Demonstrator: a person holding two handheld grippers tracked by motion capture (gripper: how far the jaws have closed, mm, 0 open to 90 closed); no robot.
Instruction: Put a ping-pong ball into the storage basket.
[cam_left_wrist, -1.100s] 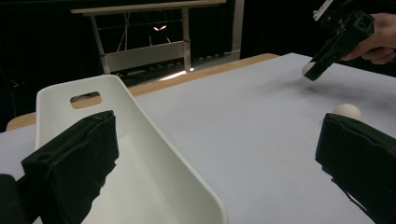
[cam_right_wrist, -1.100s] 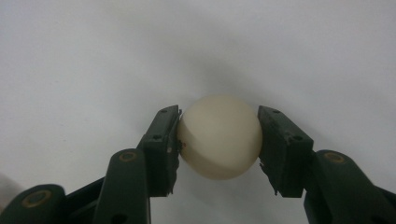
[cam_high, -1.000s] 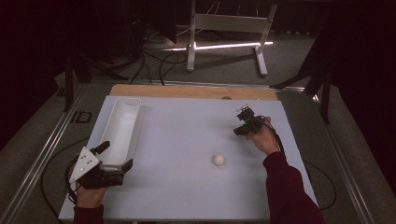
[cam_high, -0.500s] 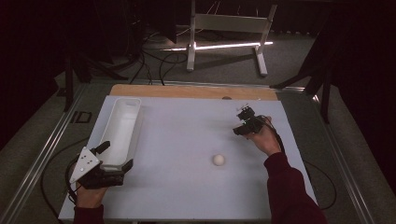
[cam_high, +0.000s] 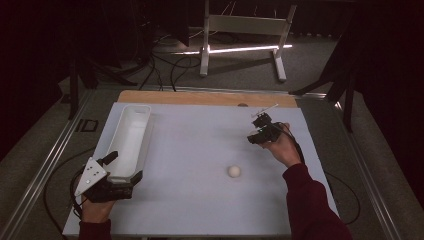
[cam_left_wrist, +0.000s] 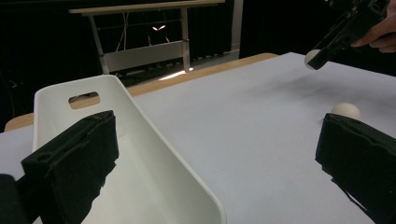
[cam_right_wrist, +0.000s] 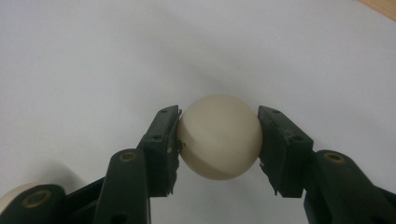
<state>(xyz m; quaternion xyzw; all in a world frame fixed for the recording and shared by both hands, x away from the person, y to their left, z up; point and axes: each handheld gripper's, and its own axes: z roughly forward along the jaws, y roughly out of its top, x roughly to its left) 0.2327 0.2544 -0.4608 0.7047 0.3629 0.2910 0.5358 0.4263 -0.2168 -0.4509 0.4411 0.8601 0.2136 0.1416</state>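
Observation:
In the right gripper view, my right gripper (cam_right_wrist: 218, 135) is shut on a cream ball (cam_right_wrist: 219, 137), both pads pressing its sides above the white table. The high view puts this gripper (cam_high: 252, 139) at the right of the table, raised off the surface. A second cream ball (cam_high: 233, 171) lies loose on the table nearer the person, also seen as the ball (cam_left_wrist: 346, 111) beside the left gripper's right jaw. My left gripper (cam_high: 126, 166) is open at the near end of a long white tray (cam_high: 131, 131). Its jaws stand wide apart around the tray's near right corner (cam_left_wrist: 205, 205).
The white sheet covers the table, with a wooden strip (cam_high: 200, 97) along the far edge. A metal stand (cam_high: 240, 30) and cables lie on the floor beyond. Cables trail from both grippers off the table's sides.

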